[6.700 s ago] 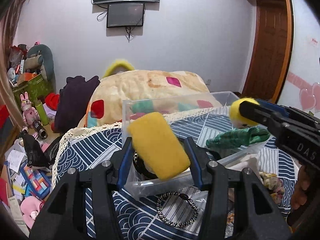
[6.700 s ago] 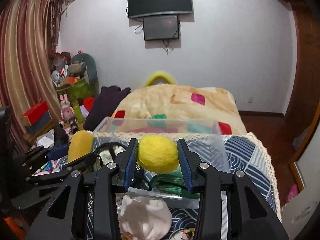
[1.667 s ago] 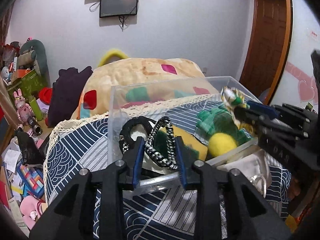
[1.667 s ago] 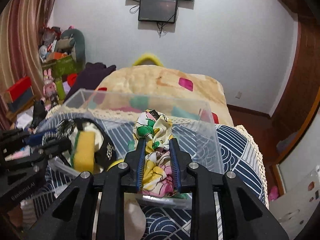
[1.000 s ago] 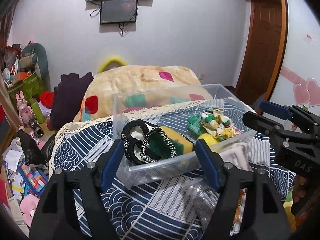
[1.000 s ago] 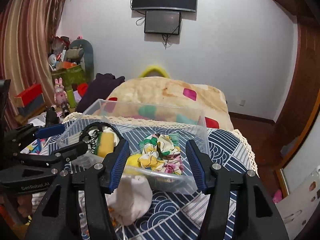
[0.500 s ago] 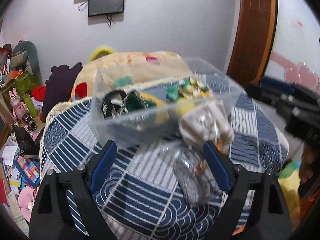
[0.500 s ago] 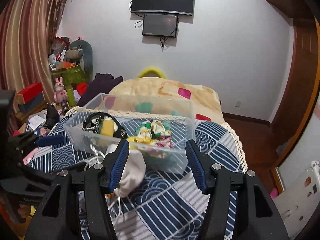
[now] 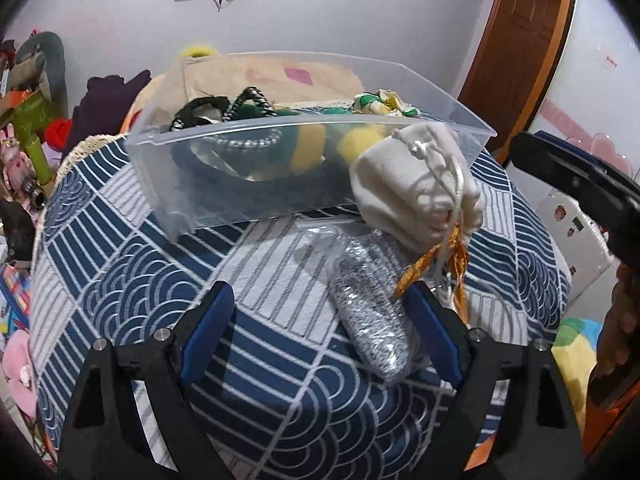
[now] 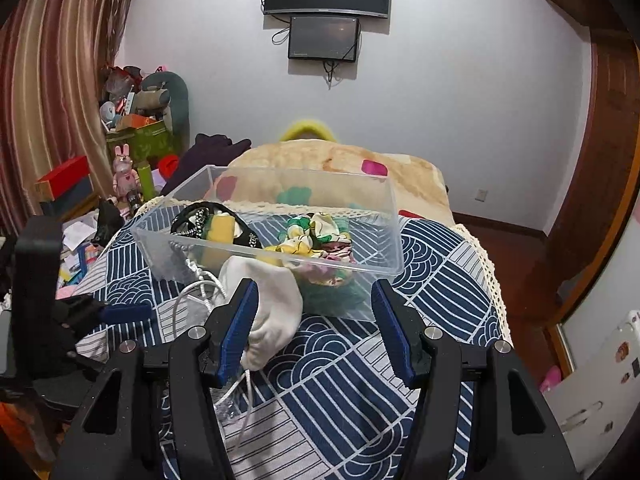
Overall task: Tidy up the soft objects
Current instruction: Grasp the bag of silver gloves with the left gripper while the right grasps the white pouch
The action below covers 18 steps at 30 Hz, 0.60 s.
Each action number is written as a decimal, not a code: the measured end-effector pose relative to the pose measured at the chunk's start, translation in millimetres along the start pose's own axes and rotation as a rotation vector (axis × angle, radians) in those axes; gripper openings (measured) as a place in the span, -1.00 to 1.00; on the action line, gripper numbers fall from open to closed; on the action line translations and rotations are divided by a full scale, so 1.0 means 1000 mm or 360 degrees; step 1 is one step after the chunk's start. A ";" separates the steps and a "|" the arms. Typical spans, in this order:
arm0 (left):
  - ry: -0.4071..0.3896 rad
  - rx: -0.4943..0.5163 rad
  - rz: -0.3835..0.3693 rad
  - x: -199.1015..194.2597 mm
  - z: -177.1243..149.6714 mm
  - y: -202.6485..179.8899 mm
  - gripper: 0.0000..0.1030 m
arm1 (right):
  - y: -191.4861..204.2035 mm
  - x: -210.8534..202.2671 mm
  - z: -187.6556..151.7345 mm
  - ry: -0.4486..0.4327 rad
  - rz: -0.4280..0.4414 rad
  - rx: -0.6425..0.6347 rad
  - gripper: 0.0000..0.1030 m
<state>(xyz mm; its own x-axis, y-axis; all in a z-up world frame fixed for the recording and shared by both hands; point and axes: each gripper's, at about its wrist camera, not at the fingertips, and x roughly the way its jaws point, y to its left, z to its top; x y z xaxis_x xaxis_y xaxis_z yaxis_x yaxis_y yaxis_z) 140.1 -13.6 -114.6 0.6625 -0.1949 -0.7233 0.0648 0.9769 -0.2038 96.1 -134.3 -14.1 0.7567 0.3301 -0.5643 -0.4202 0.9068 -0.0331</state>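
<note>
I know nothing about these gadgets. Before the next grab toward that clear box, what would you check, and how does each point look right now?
1. Left gripper empty, fingers apart: ok; they have just been opening.
2. Right gripper empty, fingers apart: ok.
3. Clear box has room left: ok; the yellow sponge and floral scrunchie leave space.
4. Items left outside: not ok; the white drawstring pouch leans on the box front, and the silver glitter bag lies on the blue patterned cloth.
5. Glitter bag between left fingers: cannot tell; it sits near the right one.
6. Pouch cords clear of fingers: cannot tell.
</note>
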 end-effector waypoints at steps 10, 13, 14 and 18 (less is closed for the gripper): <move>0.0040 0.0133 -0.0026 0.018 0.003 -0.031 0.72 | 0.001 0.005 -0.004 0.0038 0.0017 0.0020 0.07; 0.0024 0.0084 -0.0021 0.020 0.002 -0.028 0.71 | 0.004 0.007 -0.007 0.0053 0.0038 0.0012 0.07; 0.0014 0.0068 -0.0025 0.019 0.002 -0.025 0.70 | 0.005 0.009 -0.007 0.0058 0.0046 0.0010 0.08; -0.0010 0.0023 -0.0018 0.010 -0.005 -0.010 0.37 | 0.012 0.014 -0.009 0.0067 0.0081 0.0006 0.35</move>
<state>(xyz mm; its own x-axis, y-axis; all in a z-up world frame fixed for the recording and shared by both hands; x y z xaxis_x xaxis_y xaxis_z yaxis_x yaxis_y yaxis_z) 142.6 -26.0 -122.7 0.6661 -0.2057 -0.7170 0.0832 0.9757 -0.2026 97.0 -120.8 -30.1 0.7126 0.3649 -0.5992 -0.4560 0.8900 -0.0004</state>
